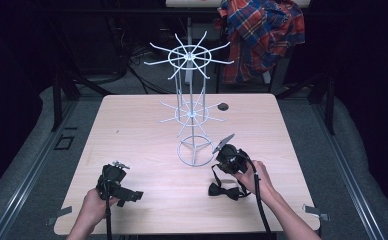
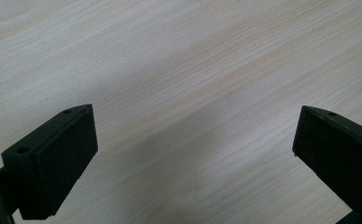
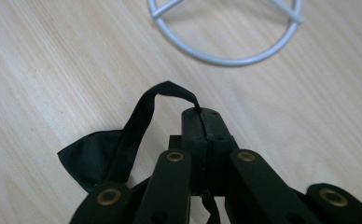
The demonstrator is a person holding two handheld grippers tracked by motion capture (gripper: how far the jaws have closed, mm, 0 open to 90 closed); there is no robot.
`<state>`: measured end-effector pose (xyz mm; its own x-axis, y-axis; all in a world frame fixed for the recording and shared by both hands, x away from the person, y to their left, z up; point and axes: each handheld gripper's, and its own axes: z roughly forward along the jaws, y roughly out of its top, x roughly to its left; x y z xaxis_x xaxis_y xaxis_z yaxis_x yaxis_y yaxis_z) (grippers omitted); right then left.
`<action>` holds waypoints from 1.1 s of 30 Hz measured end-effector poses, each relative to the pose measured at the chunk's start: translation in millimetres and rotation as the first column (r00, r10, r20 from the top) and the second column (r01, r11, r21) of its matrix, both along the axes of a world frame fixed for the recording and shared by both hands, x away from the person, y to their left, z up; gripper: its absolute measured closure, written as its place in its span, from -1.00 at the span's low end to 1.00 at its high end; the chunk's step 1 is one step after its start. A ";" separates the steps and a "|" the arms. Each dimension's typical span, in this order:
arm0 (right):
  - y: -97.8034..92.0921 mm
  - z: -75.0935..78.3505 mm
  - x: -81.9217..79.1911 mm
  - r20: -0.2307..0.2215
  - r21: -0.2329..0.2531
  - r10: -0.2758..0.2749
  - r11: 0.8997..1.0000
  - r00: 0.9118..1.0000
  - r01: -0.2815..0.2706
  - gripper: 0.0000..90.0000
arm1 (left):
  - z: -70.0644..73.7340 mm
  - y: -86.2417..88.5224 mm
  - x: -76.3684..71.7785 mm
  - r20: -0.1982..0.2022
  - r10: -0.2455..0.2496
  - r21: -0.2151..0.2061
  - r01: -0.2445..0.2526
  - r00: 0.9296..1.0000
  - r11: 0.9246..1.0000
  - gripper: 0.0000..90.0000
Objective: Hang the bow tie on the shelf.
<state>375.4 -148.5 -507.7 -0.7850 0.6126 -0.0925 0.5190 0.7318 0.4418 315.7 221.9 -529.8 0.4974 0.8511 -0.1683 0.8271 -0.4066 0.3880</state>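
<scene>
beside wire stand (image 1: pixel 192 112), right gripper (image 3: pixel 202 116) pinching black bow tie (image 1: pixel 223 190) strap

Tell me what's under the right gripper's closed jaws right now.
The right gripper is shut on the black strap of the bow tie. The strap loops up from the bow, which lies on the wooden table. The table directly beneath the jaws is hidden.
</scene>
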 end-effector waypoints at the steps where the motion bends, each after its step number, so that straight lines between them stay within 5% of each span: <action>1: -2.0 3.5 -0.3 0.009 0.015 -0.004 1.000 1.000 0.004 0.98 | 0.0 0.0 0.0 0.000 0.000 0.000 0.000 1.000 1.000 -1.00; 8: -14.2 21.2 -2.9 0.056 0.072 -0.030 0.997 0.998 0.026 0.99 | 0.2 -0.4 0.1 -0.001 -0.002 0.003 0.002 1.000 1.000 -1.00; 33: -34.3 58.8 -9.9 0.150 0.136 -0.076 0.989 0.986 0.056 0.99 | 0.5 -1.0 -0.2 0.003 -0.009 0.007 0.009 1.000 1.000 -1.00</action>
